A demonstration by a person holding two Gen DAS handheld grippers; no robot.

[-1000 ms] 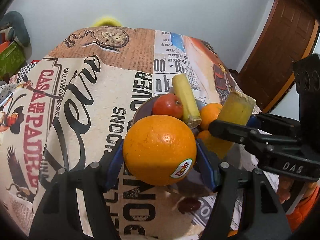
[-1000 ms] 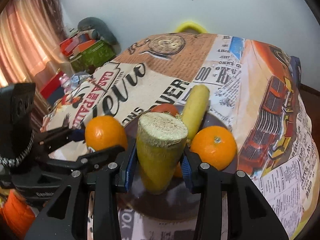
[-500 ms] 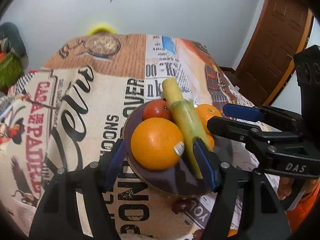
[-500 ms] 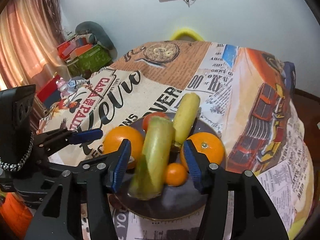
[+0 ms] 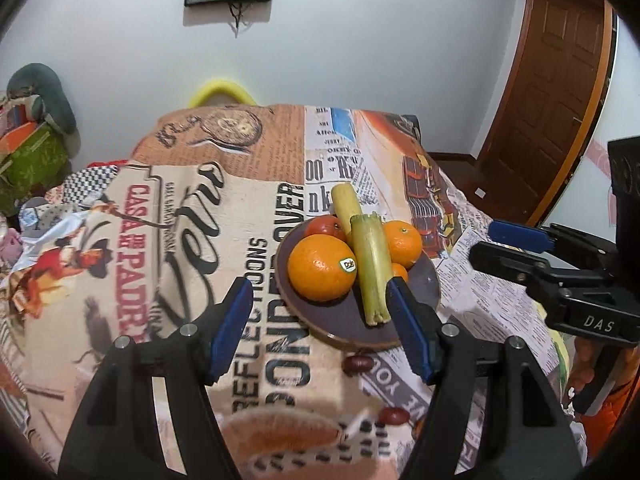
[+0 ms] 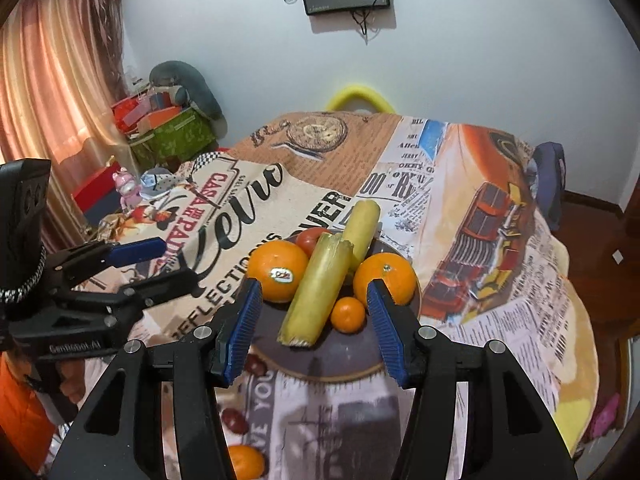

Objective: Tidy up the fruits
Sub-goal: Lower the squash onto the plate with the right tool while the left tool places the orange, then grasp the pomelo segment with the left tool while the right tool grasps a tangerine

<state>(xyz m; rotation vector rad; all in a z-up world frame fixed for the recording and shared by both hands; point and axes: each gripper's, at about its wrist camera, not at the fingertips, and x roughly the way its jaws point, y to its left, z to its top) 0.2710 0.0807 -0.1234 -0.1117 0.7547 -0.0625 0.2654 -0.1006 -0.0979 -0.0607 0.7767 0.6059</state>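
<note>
A dark round plate (image 5: 430, 280) (image 6: 320, 364) on the printed tablecloth holds a large stickered orange (image 5: 322, 267) (image 6: 277, 271), a second orange (image 5: 402, 241) (image 6: 386, 278), a small orange (image 6: 348, 314), a red tomato (image 5: 325, 226) (image 6: 312, 239) and two yellow-green cane pieces (image 5: 371, 270) (image 6: 318, 292), the near one lying across the pile. My left gripper (image 5: 320, 328) is open and empty above the plate's near edge. My right gripper (image 6: 314, 330) is open and empty, also above the near edge.
Small dark red fruits (image 5: 357, 363) (image 5: 394, 416) lie on the cloth in front of the plate, and another orange (image 6: 244, 462) near the table's front edge. Boxes and toys (image 6: 160, 128) stand beyond the table's left side. A wooden door (image 5: 552, 92) is at the right.
My left gripper let go of the stickered orange and my right let go of the cane piece; both now lie on the plate. Both grippers opened and pulled back and up.
</note>
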